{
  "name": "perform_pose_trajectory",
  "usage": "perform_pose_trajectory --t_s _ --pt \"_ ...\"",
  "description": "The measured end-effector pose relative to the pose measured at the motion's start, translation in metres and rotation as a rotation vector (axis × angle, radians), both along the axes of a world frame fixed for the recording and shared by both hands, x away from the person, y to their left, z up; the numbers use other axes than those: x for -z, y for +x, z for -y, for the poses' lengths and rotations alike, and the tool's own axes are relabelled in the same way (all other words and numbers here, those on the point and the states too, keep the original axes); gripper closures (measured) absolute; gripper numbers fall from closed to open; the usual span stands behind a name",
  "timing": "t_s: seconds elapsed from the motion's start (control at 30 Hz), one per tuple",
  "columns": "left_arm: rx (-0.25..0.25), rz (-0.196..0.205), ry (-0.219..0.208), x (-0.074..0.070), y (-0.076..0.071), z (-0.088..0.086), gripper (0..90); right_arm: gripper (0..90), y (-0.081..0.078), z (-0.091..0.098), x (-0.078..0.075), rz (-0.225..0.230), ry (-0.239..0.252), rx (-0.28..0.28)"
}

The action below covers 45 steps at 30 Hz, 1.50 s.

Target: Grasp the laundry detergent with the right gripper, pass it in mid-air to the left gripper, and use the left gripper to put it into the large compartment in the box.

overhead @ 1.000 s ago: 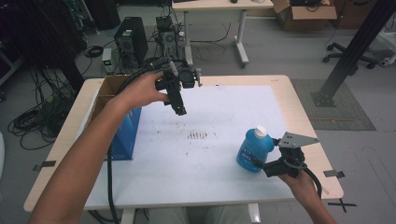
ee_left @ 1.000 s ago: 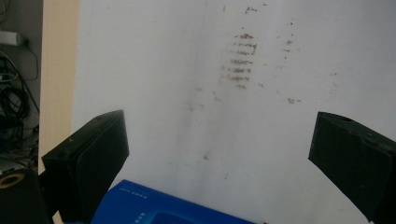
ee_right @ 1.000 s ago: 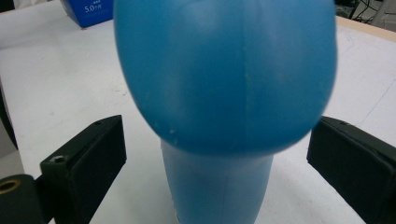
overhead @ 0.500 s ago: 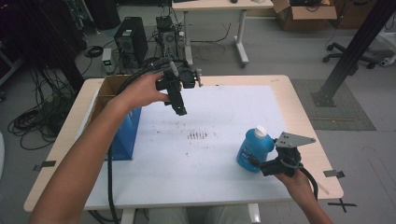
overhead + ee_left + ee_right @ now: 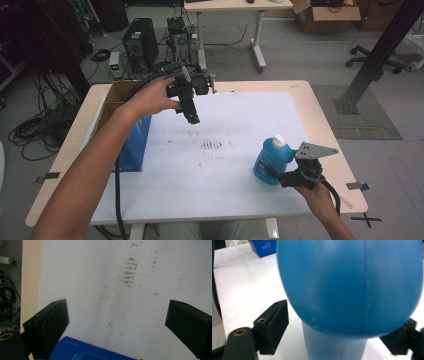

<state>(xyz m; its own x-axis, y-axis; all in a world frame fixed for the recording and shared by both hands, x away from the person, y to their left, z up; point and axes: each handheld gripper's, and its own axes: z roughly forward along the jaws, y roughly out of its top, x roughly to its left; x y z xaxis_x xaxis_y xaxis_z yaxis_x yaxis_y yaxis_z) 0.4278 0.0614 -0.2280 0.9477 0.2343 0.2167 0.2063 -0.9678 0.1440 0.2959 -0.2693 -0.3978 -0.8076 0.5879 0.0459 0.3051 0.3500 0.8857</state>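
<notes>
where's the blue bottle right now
In the high view the blue bottle stands at the table's right front, between the jaws of the right hand-held gripper, which have just been closing.

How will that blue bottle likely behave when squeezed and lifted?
The blue bottle looks like smooth, rounded plastic, so the right tongs may slip on its curve. It stands upright and narrows toward its white cap, so a push could tip it.

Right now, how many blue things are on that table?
2: a blue bottle standing near the right edge between the right gripper's jaws, and a blue box at the left edge. Others could be hidden inside the cardboard box.
</notes>
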Motion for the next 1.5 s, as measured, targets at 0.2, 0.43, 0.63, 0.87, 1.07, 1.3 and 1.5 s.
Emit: perform_pose_trajectory --t_s 0.2,0.43,0.63,0.87,1.07,1.3,1.5 --pt "0.0 0.001 0.001 0.0 0.0 0.0 5.4 24.0 -0.001 -0.001 0.0 0.005 0.0 -0.004" --pt "-0.003 0.002 0.001 -0.001 0.0 -0.001 5.4 30.4 0.0 0.0 0.0 0.01 0.007 0.001" --pt "-0.004 0.007 -0.001 0.0 0.0 -0.001 5.4 35.6 -0.001 0.0 0.0 0.016 0.01 -0.007" --pt "0.0 0.005 0.001 0.001 0.0 0.001 5.4 41.4 -0.001 0.002 0.001 0.026 0.008 0.001" --pt "-0.001 0.005 -0.001 0.002 0.0 0.0 5.4 42.8 -0.001 0.002 0.001 0.033 0.01 0.004" --pt "0.002 0.006 0.002 0.001 -0.002 0.001 5.5 43.8 -0.003 -0.002 -0.004 0.053 -0.025 -0.026" --pt "0.007 0.01 0.004 -0.002 -0.007 0.001 5.6 44.1 -0.002 0.0 -0.015 0.059 -0.015 -0.044"
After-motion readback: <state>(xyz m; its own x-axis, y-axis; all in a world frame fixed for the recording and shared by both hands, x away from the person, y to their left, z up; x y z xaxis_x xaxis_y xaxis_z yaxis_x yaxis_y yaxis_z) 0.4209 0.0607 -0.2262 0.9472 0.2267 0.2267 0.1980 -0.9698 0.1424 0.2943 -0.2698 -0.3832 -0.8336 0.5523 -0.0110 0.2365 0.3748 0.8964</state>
